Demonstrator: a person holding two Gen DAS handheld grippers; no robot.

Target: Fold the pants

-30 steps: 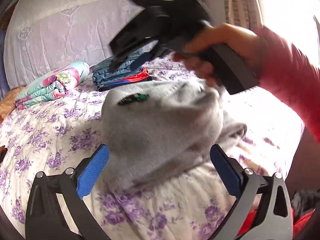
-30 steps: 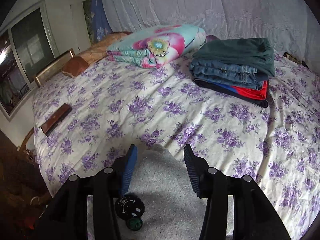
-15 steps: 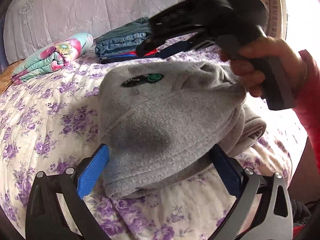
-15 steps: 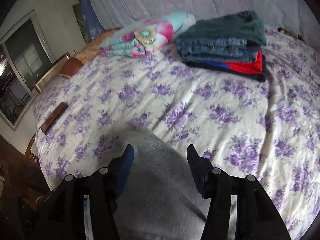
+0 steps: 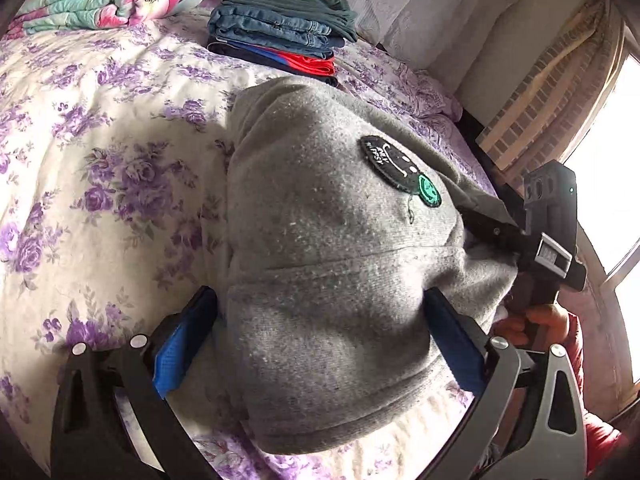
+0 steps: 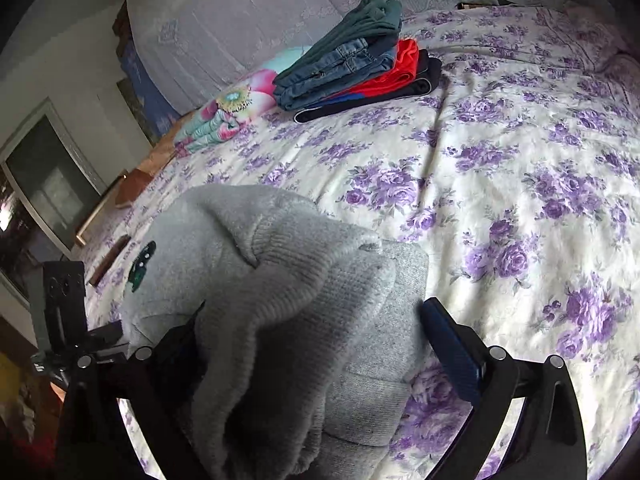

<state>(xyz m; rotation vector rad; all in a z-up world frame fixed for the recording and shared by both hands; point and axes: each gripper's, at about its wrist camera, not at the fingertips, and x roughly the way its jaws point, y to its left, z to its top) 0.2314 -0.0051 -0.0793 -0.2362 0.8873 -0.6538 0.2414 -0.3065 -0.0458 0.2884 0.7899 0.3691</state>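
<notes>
The grey fleece pants (image 5: 320,248) now lie as a folded bundle on the near part of the floral bedsheet (image 5: 100,152), well apart from the stack of folded clothes (image 5: 280,36) near the headboard. A half second ago the bundle was carried higher, with the right gripper above it; in the current left wrist view that gripper has dropped to the bundle's right edge, level with the bed.

Right gripper (image 6: 316,340): its jaws have just been opening and now stand wide. Pants fabric lies between them, draped over the left finger, but the right pad (image 6: 452,348) stands clear of the cloth. So the grip reads as let go.

Left gripper (image 5: 320,332): both blue pads sit at the flanks of the bundle, the left pad (image 5: 184,340) against the fabric edge. The jaws are wide and stood just as wide in the earlier frames; whether they press or only straddle cannot be told.

The embroidered patch (image 5: 400,170) faces up on the top layer. A ribbed cuff or waistband (image 6: 288,248) humps loosely on the right side.

Judgement: the fold has been set down and release has begun. Remaining work is likely withdrawing both grippers without dragging cloth, flattening the hump, then perhaps moving the bundle to the stack.
</notes>
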